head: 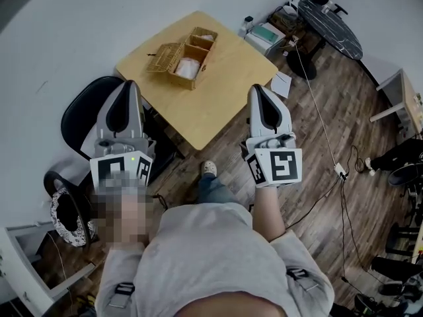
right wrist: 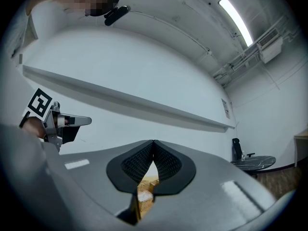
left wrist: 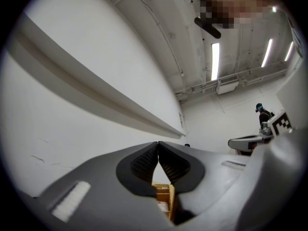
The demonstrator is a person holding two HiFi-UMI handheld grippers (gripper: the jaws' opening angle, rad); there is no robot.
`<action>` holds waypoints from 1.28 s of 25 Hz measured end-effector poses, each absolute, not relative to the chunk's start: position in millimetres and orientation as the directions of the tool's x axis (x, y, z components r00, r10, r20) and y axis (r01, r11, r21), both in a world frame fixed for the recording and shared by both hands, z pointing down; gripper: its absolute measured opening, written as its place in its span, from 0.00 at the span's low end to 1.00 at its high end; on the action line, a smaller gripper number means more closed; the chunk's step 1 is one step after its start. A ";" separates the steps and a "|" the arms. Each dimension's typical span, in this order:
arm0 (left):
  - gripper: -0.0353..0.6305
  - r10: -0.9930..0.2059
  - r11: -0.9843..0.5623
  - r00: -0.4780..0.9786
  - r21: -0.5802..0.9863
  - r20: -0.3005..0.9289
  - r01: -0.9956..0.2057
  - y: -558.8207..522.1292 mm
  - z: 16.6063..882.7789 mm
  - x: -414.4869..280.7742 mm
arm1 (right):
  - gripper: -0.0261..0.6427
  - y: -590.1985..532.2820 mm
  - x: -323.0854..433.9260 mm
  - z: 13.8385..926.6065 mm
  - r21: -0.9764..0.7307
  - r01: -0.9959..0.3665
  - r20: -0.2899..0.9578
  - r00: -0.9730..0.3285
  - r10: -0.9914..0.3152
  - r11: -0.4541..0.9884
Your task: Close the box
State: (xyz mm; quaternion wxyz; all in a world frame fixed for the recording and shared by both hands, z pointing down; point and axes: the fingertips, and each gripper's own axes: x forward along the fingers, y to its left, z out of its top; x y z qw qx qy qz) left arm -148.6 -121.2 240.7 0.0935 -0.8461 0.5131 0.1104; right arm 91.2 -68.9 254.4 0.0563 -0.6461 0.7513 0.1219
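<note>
A black chair (head: 82, 114) stands left of the table (head: 218, 91). The left gripper (head: 129, 88) hangs at the table's near-left side, jaws pressed together on nothing. The wicker box (head: 188, 61) sits open on the table's far left part, its lid (head: 165, 57) laid out leftward. The right gripper (head: 256, 91) hovers over the near-right edge, jaws likewise together and empty.

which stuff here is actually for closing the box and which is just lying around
For the job: wicker box, its open lid, left gripper and right gripper, both shut and empty.
Just lying about: black chair, ironing board, sheet of paper on the floor.
</note>
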 end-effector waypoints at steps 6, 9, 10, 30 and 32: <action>0.14 -0.860 -0.427 0.423 -0.052 -0.287 -0.903 -170.5 234.7 -134.3 | 0.04 -129.4 104.3 246.9 0.108 -0.979 -0.254 -0.196 -0.947 0.174; 0.14 -0.868 -0.410 0.407 -0.049 -0.286 -0.911 -193.3 233.0 -127.1 | 0.04 -157.9 111.4 243.7 0.106 -0.975 -0.257 -0.216 -0.942 0.194; 0.14 -0.870 -0.405 0.402 -0.050 -0.285 -0.913 -200.2 232.7 -124.5 | 0.04 -166.9 113.7 243.2 0.106 -0.974 -0.257 -0.223 -0.940 0.202; 0.14 -0.918 -0.310 0.312 -0.045 -0.246 -0.950 -305.8 245.6 -78.9 | 0.04 -306.6 144.9 252.2 0.086 -0.931 -0.244 -0.366 -0.898 0.356; 0.14 -0.924 -0.303 0.302 -0.034 -0.234 -0.952 -313.1 251.1 -77.3 | 0.04 -317.2 145.1 257.0 0.079 -0.925 -0.233 -0.379 -0.895 0.371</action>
